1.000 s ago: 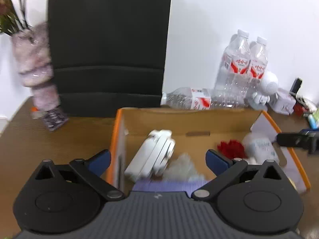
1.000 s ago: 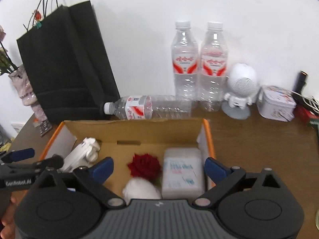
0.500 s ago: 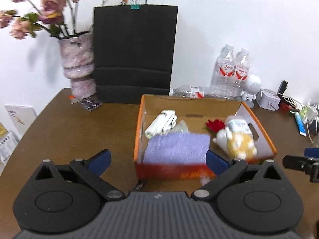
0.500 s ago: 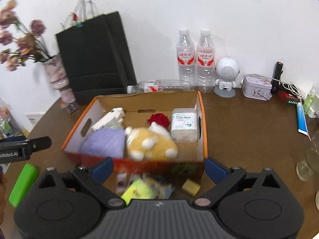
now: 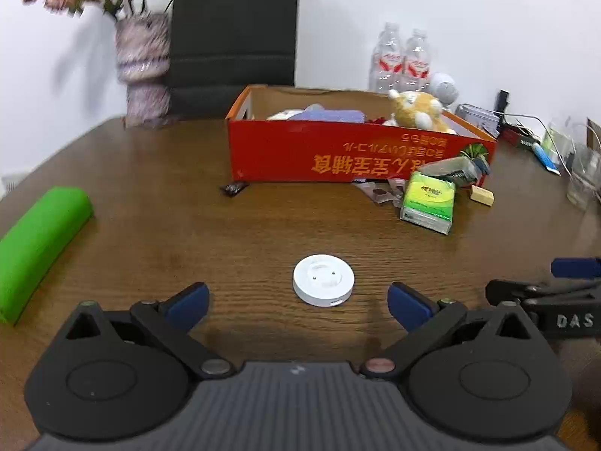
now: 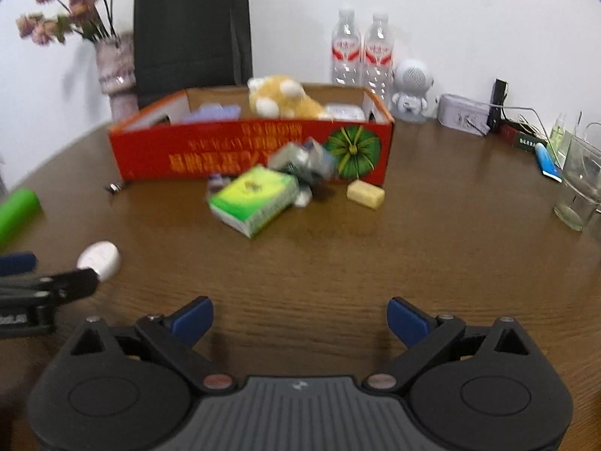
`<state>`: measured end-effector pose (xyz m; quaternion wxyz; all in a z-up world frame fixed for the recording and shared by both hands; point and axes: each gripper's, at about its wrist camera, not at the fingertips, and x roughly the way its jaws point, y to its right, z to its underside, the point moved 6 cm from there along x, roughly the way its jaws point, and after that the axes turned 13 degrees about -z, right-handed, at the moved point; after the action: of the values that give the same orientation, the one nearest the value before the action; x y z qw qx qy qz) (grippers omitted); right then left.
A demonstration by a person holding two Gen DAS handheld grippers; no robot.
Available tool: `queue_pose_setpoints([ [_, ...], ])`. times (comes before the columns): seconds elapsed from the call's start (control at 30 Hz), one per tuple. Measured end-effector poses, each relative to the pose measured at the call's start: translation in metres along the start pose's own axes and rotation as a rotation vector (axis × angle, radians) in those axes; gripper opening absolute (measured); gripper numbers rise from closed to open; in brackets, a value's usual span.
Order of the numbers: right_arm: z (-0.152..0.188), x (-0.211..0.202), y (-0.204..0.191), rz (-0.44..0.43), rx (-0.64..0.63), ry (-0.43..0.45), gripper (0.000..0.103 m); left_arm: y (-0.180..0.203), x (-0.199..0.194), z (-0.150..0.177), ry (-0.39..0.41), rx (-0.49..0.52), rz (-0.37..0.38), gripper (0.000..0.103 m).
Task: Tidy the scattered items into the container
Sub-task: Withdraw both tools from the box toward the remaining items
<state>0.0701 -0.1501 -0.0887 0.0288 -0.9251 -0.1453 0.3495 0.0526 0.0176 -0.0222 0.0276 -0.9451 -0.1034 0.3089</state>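
The red cardboard box (image 5: 338,154) (image 6: 240,156) stands on the brown table and holds a yellow plush toy (image 5: 415,111) (image 6: 280,99), a purple cloth (image 5: 330,115) and other items. In front of it lie a green tissue pack (image 5: 428,201) (image 6: 253,195), a crumpled wrapper (image 6: 302,159), a yellow block (image 5: 482,195) (image 6: 365,194) and a small dark wrapper (image 5: 233,188). A white round disc (image 5: 323,280) (image 6: 99,257) lies just ahead of my open, empty left gripper (image 5: 296,302). My right gripper (image 6: 300,317) is open and empty over bare table.
A green cylinder (image 5: 35,244) (image 6: 17,208) lies at the left edge. Behind the box stand a black bag (image 5: 233,26), a flower vase (image 5: 142,67), water bottles (image 6: 360,52) and a white speaker (image 6: 411,88). A glass (image 6: 580,184) and a tin (image 6: 464,114) sit at the right.
Both grippers have pulled back from above the box to low over the table's front. The box's red front and the scattered items before it have come into view.
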Motion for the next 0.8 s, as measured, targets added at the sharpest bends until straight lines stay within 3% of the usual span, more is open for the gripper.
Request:
queue_pose_setpoints([
  [0.17,0.004,0.003,0.003,0.009,0.014,0.005,0.100,0.007,0.005,0.004,-0.029,0.049,0.004,0.103],
  [0.5,0.005,0.003,0.007,0.013,0.029,0.010,0.103,0.006,0.002,0.009,-0.033,0.029,0.015,0.103],
  [0.7,0.006,0.002,0.008,0.027,0.042,0.014,0.103,0.008,0.006,0.005,-0.051,0.008,0.074,0.103],
  [0.8,0.006,0.001,0.009,0.030,0.044,0.015,0.103,0.022,0.014,-0.001,-0.052,0.072,0.112,0.103],
])
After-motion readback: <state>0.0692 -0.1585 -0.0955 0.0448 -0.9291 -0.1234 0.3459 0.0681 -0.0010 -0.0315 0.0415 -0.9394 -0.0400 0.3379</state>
